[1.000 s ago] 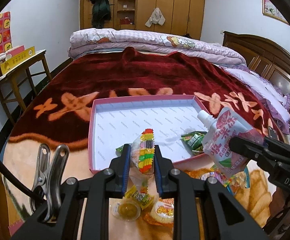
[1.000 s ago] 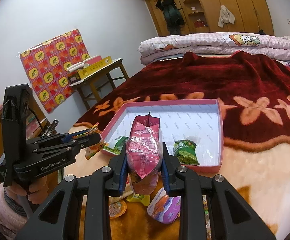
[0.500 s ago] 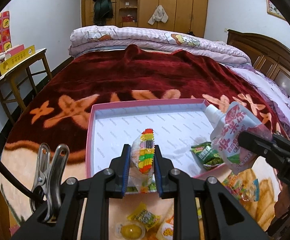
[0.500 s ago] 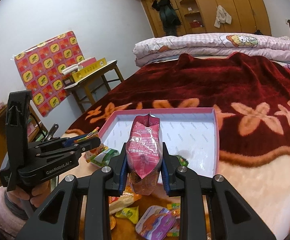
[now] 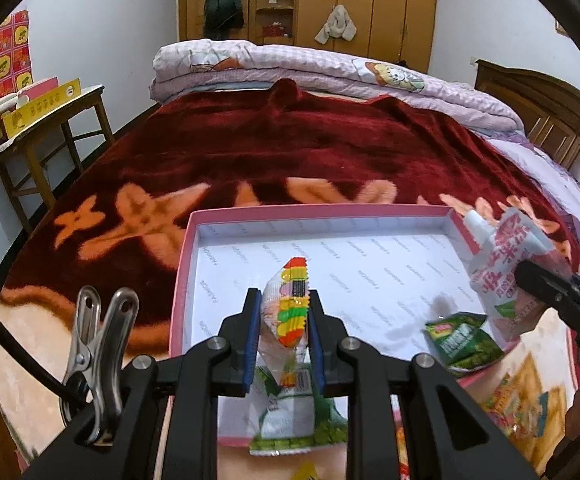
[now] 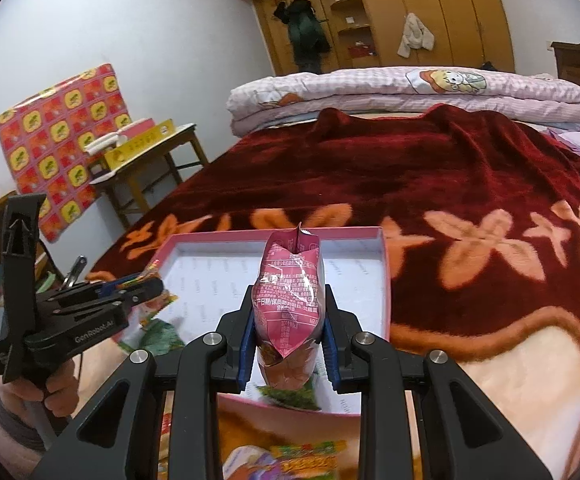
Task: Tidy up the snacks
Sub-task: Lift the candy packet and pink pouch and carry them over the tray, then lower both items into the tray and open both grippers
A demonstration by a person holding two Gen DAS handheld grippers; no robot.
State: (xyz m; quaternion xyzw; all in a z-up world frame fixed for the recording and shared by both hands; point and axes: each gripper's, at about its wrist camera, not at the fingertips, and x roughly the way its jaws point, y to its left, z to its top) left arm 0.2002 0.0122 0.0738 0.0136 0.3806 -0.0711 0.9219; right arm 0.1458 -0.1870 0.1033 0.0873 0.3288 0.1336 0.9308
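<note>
We are at the carry-and-place step: the left hand-held gripper is clamped on a rainbow-striped candy packet, the right hand-held gripper on a pink pouch, both over the near end of the pink tray. Next, we judge, each must lower ahead and part its jaws over bare tray floor, clear of the green packet.

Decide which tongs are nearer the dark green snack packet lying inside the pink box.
Right. The right tongs hold a pink pouch just above the green packet; the left tongs hang over the box's opposite side.
</note>
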